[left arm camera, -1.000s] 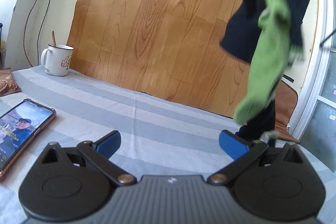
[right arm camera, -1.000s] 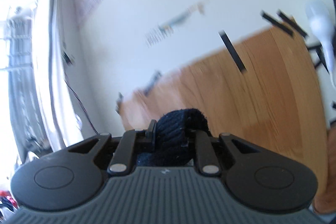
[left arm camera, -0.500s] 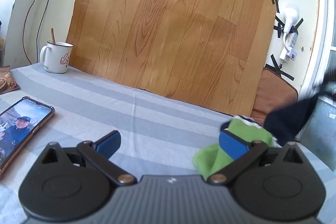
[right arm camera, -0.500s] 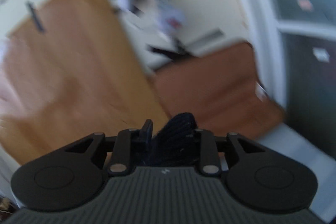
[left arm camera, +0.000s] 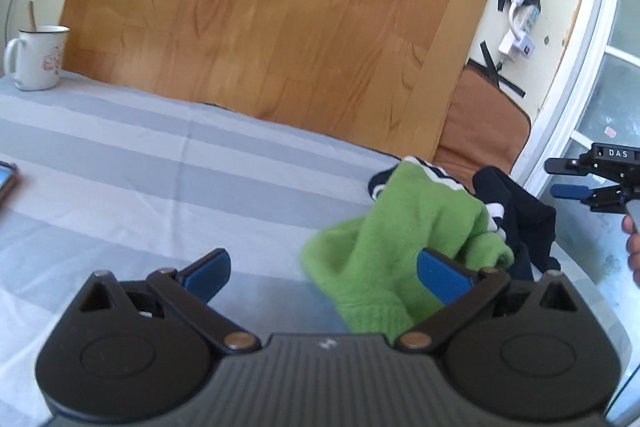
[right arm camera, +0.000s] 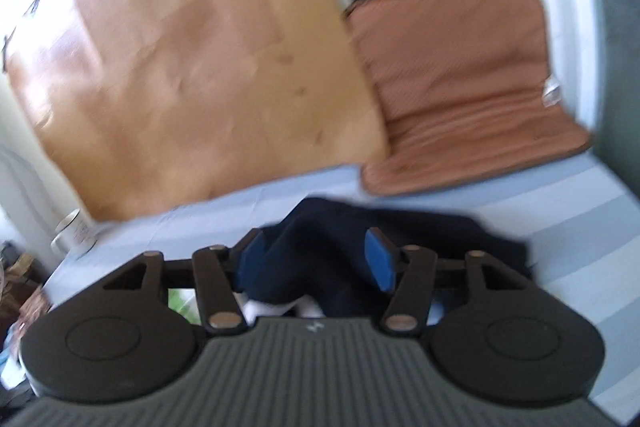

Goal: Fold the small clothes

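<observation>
My left gripper (left arm camera: pixel 322 273) has its blue pads spread wide, clamping nothing; its right-hand pad (left arm camera: pixel 440 277) sits against the fuzzy green fleece garment (left arm camera: pixel 400 235), which lies crumpled on the grey-striped bed sheet (left arm camera: pixel 160 167). Far left of it stands a white enamel mug (left arm camera: pixel 36 57). Just right of the green fleece lies the dark navy knit garment (left arm camera: pixel 516 207). My right gripper (right arm camera: pixel 316 259) has just been opening: its pads stand apart with the navy knit heaped between them, probably loose, though blur makes contact hard to judge. Only the right wrist view shows the flat, ribbed brown cushion (right arm camera: pixel 472 87) in full; only the left view shows my hand (left arm camera: pixel 632 243).
</observation>
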`<act>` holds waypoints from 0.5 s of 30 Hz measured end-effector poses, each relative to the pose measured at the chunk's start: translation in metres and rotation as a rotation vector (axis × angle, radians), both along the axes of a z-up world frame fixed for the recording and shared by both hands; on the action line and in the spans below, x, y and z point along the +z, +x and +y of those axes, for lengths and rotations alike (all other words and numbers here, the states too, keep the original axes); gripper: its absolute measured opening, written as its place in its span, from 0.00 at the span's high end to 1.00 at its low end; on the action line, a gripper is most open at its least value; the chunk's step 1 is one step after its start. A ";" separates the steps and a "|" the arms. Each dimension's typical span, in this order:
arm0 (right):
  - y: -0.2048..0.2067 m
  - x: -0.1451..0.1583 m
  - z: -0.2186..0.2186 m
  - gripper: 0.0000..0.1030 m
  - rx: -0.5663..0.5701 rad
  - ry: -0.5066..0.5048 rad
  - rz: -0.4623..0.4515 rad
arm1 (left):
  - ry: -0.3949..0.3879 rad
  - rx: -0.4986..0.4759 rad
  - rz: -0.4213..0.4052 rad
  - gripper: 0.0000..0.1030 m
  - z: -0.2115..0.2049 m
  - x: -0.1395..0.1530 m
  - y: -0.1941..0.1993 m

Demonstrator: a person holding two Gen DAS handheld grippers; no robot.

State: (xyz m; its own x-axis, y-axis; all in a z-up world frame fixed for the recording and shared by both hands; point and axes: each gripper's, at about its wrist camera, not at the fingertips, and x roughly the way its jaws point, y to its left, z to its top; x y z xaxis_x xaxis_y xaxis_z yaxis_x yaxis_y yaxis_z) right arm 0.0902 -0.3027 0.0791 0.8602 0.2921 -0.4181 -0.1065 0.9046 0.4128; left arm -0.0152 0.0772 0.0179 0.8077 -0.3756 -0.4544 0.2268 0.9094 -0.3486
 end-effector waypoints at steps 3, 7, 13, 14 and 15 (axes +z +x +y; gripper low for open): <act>0.016 -0.019 0.006 0.32 0.006 0.015 0.041 | 0.021 -0.049 0.051 0.53 -0.018 -0.004 0.012; 0.026 -0.036 0.017 0.32 0.051 0.089 0.097 | -0.007 -0.087 0.071 0.78 -0.022 0.003 0.014; -0.041 -0.014 0.066 0.32 0.335 -0.178 -0.218 | -0.196 -0.104 0.075 0.80 0.007 0.043 0.028; -0.055 -0.014 0.078 0.31 0.393 -0.250 -0.262 | -0.207 -0.109 0.073 0.80 0.008 0.049 0.031; -0.069 -0.016 0.091 0.30 0.441 -0.338 -0.304 | -0.208 -0.111 0.072 0.80 0.006 0.054 0.035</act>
State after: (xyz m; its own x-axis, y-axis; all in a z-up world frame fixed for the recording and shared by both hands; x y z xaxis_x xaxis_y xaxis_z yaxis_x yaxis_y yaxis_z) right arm 0.0209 -0.2120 0.0634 0.7838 0.5410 -0.3050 -0.5668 0.8238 0.0047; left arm 0.0196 0.0831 0.0714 0.7246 -0.5520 -0.4126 0.2892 0.7870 -0.5450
